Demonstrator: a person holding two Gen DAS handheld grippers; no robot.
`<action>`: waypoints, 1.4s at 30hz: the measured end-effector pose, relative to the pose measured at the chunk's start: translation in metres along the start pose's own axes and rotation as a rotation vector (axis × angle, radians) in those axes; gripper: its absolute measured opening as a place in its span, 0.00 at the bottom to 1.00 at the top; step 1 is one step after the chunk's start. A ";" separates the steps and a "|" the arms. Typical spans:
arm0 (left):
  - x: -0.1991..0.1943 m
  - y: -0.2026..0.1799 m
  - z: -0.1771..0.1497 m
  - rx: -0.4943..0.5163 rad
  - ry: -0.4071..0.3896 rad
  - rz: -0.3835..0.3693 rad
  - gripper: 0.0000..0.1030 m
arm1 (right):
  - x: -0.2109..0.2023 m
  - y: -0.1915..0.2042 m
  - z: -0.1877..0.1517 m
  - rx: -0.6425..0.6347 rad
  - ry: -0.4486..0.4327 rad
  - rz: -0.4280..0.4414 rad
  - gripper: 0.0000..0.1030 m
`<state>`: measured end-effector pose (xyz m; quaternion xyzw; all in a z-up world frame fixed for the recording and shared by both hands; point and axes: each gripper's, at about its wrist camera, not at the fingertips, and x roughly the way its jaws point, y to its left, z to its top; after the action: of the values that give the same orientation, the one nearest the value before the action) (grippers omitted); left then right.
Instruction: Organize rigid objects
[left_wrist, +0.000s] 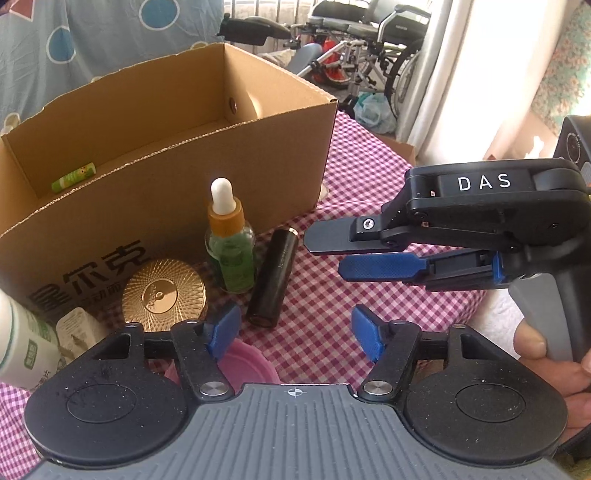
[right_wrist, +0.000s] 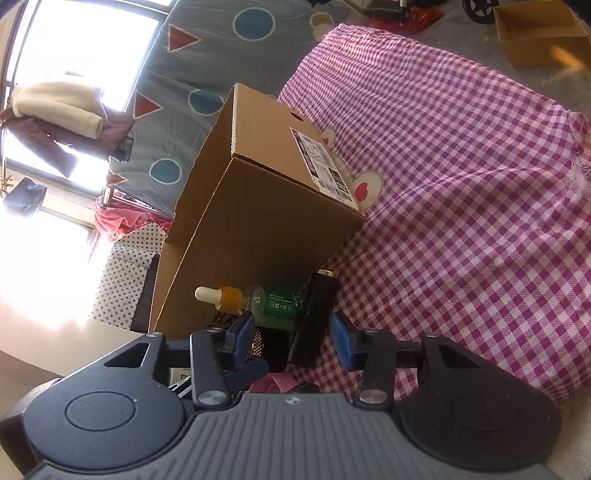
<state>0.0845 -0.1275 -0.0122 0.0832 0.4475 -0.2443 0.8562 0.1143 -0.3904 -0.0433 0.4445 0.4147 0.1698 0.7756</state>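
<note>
Both tools, left tool and right tool, hang parted and empty. One green tube lies in your box; dropper bottle, black tube and gold jar wait on the table.

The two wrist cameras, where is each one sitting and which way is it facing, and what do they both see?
Left wrist: on the left gripper, angled down at the cardboard box, dropper bottle, black tube and gold lid; the right gripper and a hand show at right.
Right wrist: on the right gripper, rolled sideways, facing the box end-on across the checked cloth; only its own fingers show.
Shared: box, dropper bottle, black tube, cloth.
</note>
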 end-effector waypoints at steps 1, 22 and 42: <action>0.005 -0.003 0.001 0.008 0.012 0.009 0.62 | 0.003 -0.002 0.001 0.006 0.005 0.001 0.47; 0.022 -0.020 0.006 0.021 0.065 -0.117 0.56 | 0.003 -0.032 0.014 0.051 0.008 0.018 0.47; 0.021 -0.019 0.006 0.032 0.034 -0.042 0.32 | 0.012 -0.027 0.011 -0.023 0.044 -0.042 0.28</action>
<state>0.0894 -0.1533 -0.0242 0.0917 0.4596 -0.2681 0.8417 0.1268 -0.4035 -0.0683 0.4228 0.4390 0.1680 0.7748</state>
